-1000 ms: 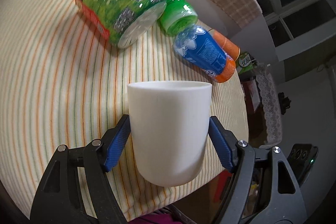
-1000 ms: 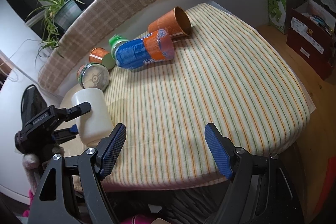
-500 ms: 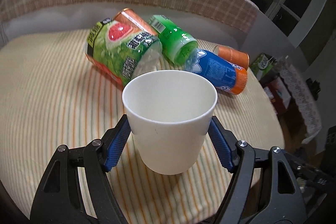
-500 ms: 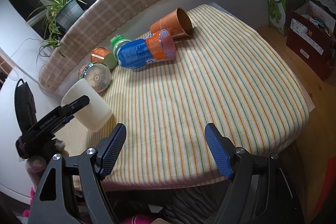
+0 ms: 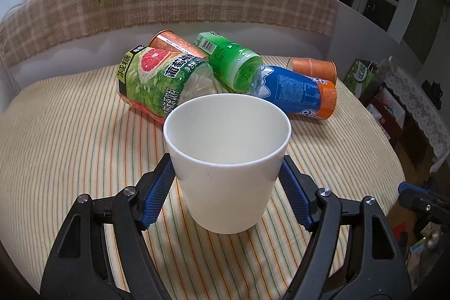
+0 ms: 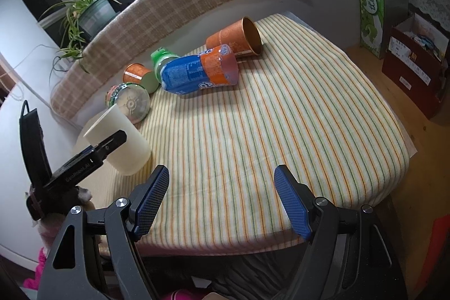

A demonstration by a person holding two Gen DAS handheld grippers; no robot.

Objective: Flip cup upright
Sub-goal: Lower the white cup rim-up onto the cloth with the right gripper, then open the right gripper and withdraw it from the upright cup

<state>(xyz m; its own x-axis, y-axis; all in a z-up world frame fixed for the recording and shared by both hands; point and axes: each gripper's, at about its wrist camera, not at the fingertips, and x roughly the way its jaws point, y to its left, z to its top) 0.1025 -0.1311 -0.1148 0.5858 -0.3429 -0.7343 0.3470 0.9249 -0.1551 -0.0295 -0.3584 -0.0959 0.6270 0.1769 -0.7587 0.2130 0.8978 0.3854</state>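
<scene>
1. The left gripper (image 5: 227,187) is clenching its jaws on the white cup (image 5: 227,159), mouth up, near the desk's (image 6: 281,131) left front corner.
2. Only the right wrist view is showing the cup tilting, its base touching the striped cloth (image 6: 309,108).
3. The right gripper (image 6: 222,198) is hanging released over the front edge.
4. Toppled cans and an orange cup (image 6: 236,38) are lying along the back edge, apart from the white cup.

My left claw (image 5: 226,189) holds the cup (image 5: 227,156) between its fingers, mouth up, over the near side of the table cloth (image 5: 70,148). Behind the cup lie five tipped things in a bunch: a big can (image 5: 160,80) on the left, a bottle (image 5: 230,63) in the middle, another bottle (image 5: 298,94) on the right. My right claw (image 6: 222,198) hangs over the cloth's near edge, with nothing in it.
</scene>
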